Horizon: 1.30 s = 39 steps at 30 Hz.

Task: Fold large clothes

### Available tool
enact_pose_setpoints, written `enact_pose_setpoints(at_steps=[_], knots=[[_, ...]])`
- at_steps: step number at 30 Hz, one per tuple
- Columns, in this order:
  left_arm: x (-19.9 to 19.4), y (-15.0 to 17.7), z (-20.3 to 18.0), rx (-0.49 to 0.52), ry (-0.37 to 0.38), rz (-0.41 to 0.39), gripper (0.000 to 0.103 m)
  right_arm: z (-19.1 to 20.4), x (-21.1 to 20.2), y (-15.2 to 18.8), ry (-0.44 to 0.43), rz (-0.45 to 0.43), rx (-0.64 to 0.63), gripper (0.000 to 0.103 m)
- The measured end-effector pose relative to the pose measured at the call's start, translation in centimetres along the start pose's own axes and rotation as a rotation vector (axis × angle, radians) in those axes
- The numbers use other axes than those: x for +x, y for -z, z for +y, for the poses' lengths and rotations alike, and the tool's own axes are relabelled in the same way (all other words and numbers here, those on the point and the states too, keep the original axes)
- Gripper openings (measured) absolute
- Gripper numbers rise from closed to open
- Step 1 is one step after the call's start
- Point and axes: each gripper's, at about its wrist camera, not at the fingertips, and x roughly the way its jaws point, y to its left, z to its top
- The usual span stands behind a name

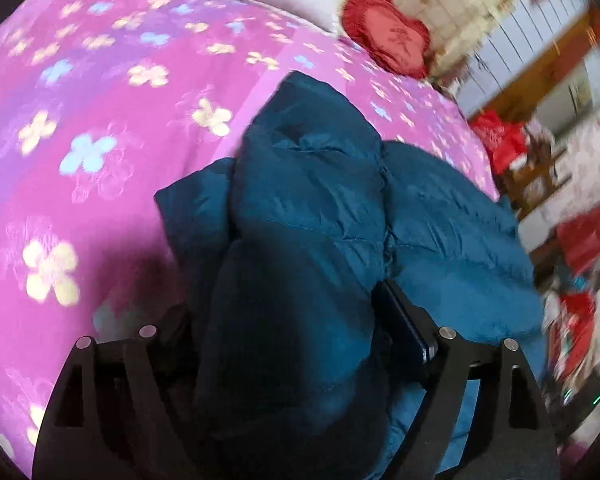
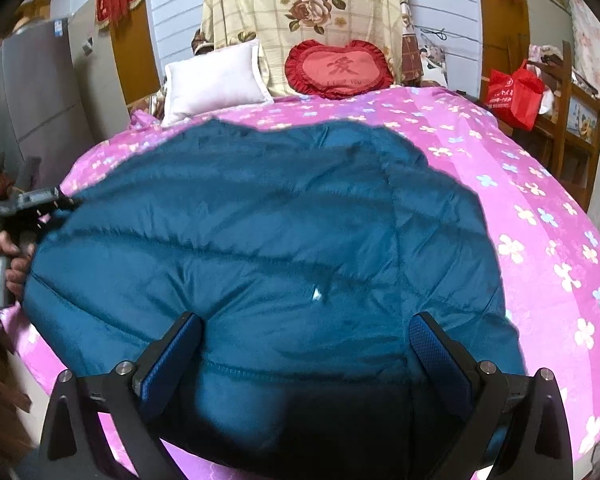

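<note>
A large teal puffer jacket (image 2: 260,240) lies on a pink flowered bed cover (image 2: 540,240). My left gripper (image 1: 288,320) is closed on a thick bunched fold of the jacket (image 1: 300,200), which fills the gap between its fingers and is lifted off the cover (image 1: 80,120). In the right wrist view the left gripper (image 2: 60,206) shows at the jacket's left edge, held by a hand. My right gripper (image 2: 306,344) stands wide open just above the jacket's near hem, its blue pads (image 2: 440,348) on either side of the fabric without pinching it.
A white pillow (image 2: 216,80) and a red heart-shaped cushion (image 2: 340,68) lean at the bed's head, under a floral cloth (image 2: 308,4). A red bag (image 2: 514,96) sits on wooden furniture at the right. A grey cabinet (image 2: 40,92) stands at the left.
</note>
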Motion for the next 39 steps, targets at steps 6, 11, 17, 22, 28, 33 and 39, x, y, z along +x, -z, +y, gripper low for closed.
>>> enact_pose_setpoints(at_steps=[6, 11, 17, 22, 28, 33, 39], knots=[[0.1, 1.5, -0.6, 0.067, -0.067, -0.115, 0.077, -9.8, -2.2, -3.1, 0.158, -0.090, 0.281, 0.101], [0.3, 1.3, -0.1, 0.048, -0.047, -0.107, 0.078, -8.9, 2.0, -6.2, -0.037, 0.029, 0.170, 0.100], [0.3, 1.2, -0.2, 0.045, -0.044, -0.107, 0.079, -12.7, 8.3, -2.9, -0.076, 0.223, 0.322, 0.101], [0.3, 1.2, -0.2, 0.053, -0.045, -0.103, 0.079, -12.6, 10.3, -3.3, -0.419, 0.291, 0.305, 0.100], [-0.2, 1.6, -0.4, 0.068, -0.015, -0.114, 0.060, -13.0, 10.3, -2.7, -0.523, 0.253, 0.294, 0.098], [0.0, 1.7, -0.6, 0.069, -0.010, -0.099, 0.071, -12.6, 10.1, -2.4, -0.501, 0.230, 0.231, 0.097], [-0.3, 2.1, -0.4, 0.068, 0.033, -0.083, 0.079, -12.2, 9.8, -2.6, -0.476, 0.246, 0.206, 0.098]])
